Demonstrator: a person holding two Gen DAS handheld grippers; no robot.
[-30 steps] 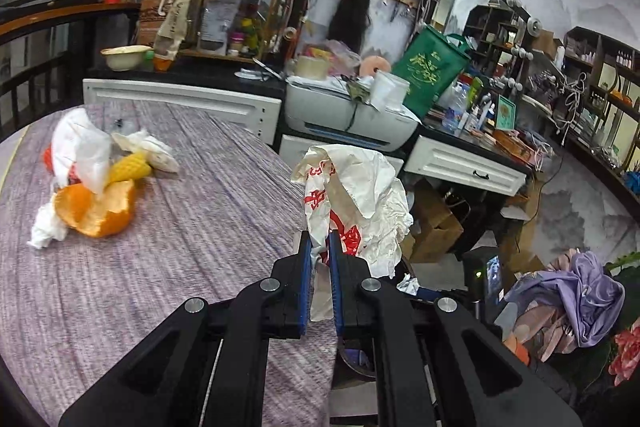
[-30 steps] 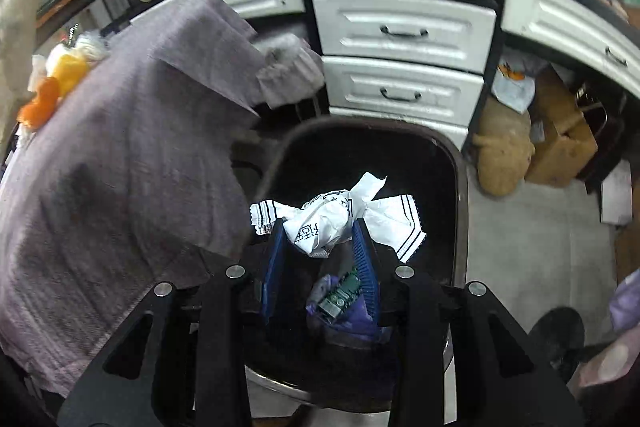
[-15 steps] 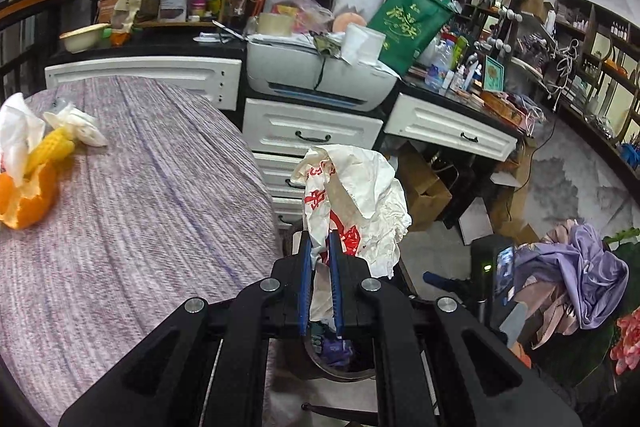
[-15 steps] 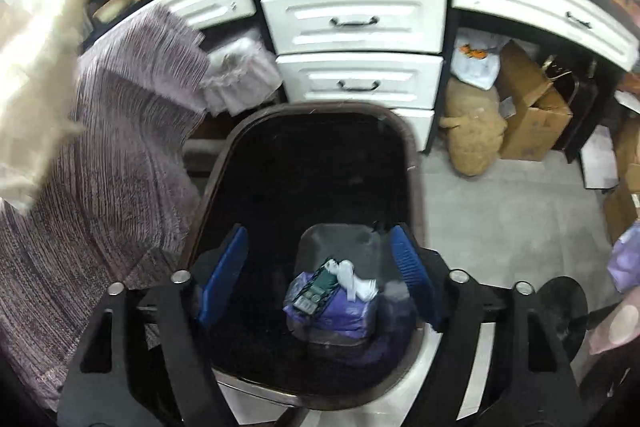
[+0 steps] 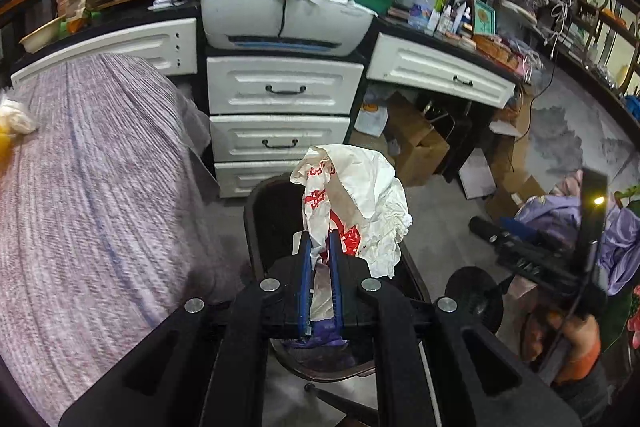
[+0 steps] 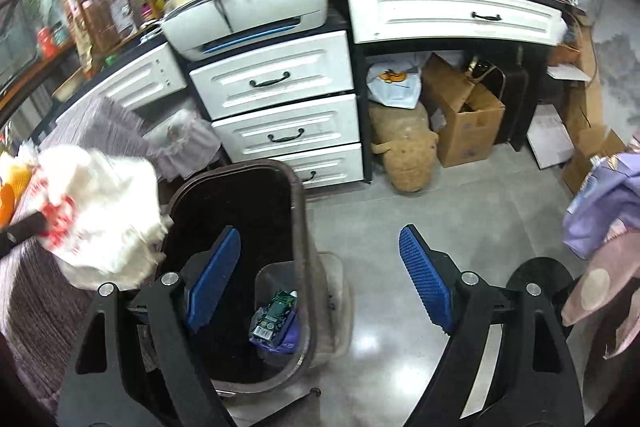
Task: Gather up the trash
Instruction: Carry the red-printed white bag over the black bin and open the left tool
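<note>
My left gripper (image 5: 319, 247) is shut on a crumpled white plastic bag with red print (image 5: 356, 199) and holds it over the dark trash bin (image 5: 256, 211) beside the table. In the right wrist view the same bag (image 6: 100, 219) hangs blurred at the left, over the bin's rim (image 6: 236, 169). My right gripper (image 6: 320, 255) is open and empty, above the bin's right edge and the floor. Purple and green trash (image 6: 276, 319) lies at the bin's bottom.
A table with a purple cloth (image 5: 88, 187) is at the left, with orange and white scraps (image 5: 10, 125) at its far edge. White drawers (image 5: 280, 115) and a printer (image 5: 288, 23) stand behind the bin. Cardboard boxes (image 6: 464, 119) sit under the desk.
My left gripper has carried the bag from above the table to over the bin. My right gripper has let go of the crumpled paper, opened wide and moved right.
</note>
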